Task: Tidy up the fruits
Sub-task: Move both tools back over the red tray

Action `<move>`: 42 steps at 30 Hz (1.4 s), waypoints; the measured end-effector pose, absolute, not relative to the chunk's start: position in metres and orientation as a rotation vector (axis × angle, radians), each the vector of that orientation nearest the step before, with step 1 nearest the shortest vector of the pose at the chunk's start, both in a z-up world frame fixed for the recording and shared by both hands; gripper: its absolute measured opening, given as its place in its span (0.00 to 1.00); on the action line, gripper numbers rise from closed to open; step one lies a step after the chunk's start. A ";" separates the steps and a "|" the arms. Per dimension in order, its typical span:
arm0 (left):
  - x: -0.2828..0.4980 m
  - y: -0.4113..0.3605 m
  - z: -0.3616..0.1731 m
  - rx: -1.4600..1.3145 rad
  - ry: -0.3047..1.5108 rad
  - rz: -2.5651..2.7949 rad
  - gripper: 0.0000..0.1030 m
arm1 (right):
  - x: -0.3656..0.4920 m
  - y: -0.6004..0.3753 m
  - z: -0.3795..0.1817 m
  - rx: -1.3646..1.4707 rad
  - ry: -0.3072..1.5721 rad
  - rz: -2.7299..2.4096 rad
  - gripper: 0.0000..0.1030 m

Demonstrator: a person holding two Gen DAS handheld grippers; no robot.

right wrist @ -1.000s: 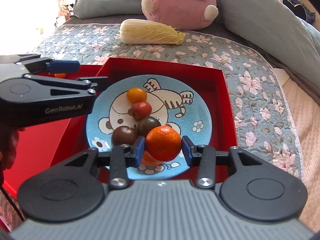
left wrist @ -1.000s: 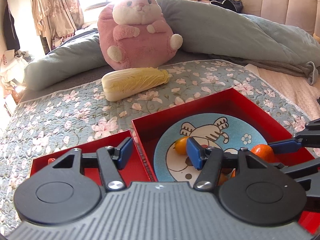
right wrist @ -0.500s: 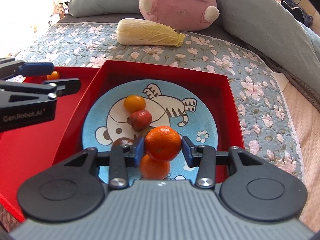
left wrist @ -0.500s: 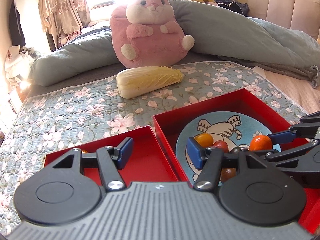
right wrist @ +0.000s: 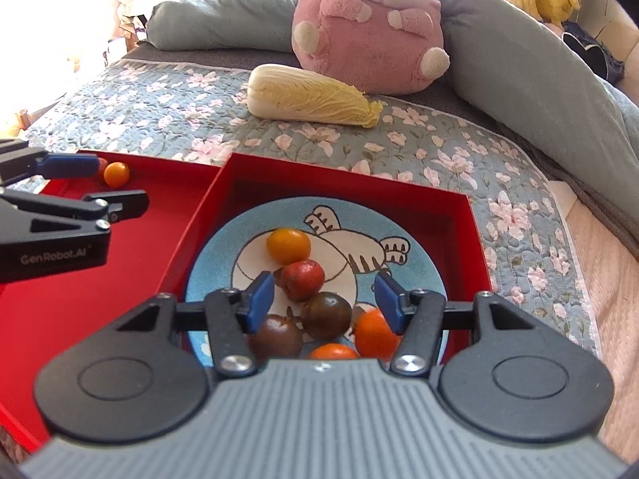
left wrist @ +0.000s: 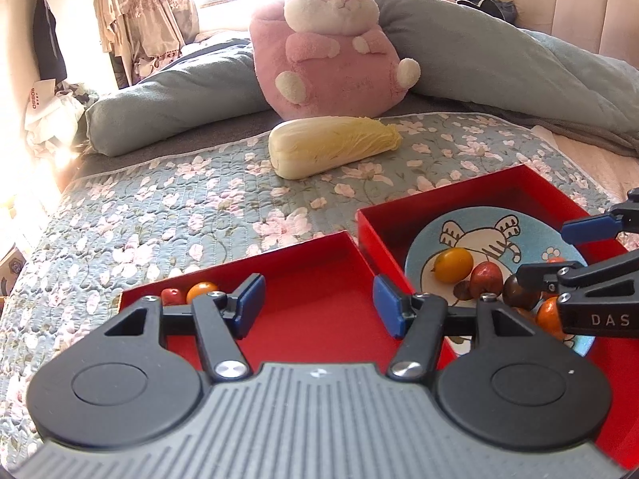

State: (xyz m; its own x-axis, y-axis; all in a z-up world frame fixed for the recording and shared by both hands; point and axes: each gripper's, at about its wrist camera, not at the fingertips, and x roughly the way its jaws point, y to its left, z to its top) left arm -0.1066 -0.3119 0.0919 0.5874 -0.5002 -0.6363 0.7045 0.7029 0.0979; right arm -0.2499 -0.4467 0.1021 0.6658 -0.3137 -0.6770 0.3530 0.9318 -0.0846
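Two red trays lie side by side on a floral quilt. The right tray (right wrist: 347, 173) holds a blue cartoon plate (right wrist: 419, 255) with a yellow fruit (right wrist: 288, 245), a red fruit (right wrist: 302, 278), two dark fruits (right wrist: 326, 315) and two oranges (right wrist: 373, 335). My right gripper (right wrist: 324, 301) is open and empty, low over the plate. The left tray (left wrist: 311, 275) holds a small orange fruit (left wrist: 201, 291) and a red one (left wrist: 172, 296) in its far left corner. My left gripper (left wrist: 315, 305) is open and empty over the left tray.
A napa cabbage (left wrist: 333, 145) lies on the quilt beyond the trays. A pink plush rabbit (left wrist: 331, 40) and grey-blue bedding (left wrist: 519, 64) sit behind it. The quilt (left wrist: 159, 207) spreads to the left. A beige mattress edge (right wrist: 599, 279) runs along the right.
My right gripper opened and let go of the orange, which now rests on the plate by the other orange. My left gripper shifted left, from the plate to over the left tray.
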 end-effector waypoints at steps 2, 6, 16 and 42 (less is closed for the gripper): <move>-0.102 -0.306 0.090 0.358 0.626 -0.702 0.64 | -0.246 -0.440 0.107 0.041 0.730 -0.359 0.56; -0.094 -0.294 0.088 0.360 0.629 -0.676 0.64 | -0.236 -0.423 0.118 0.027 0.681 -0.308 0.56; -0.078 -0.266 0.077 0.357 0.646 -0.634 0.64 | -0.206 -0.384 0.131 0.024 0.624 -0.204 0.56; -0.039 -0.210 0.049 0.349 0.709 -0.584 0.64 | -0.105 -0.331 0.097 -0.014 0.680 -0.011 0.55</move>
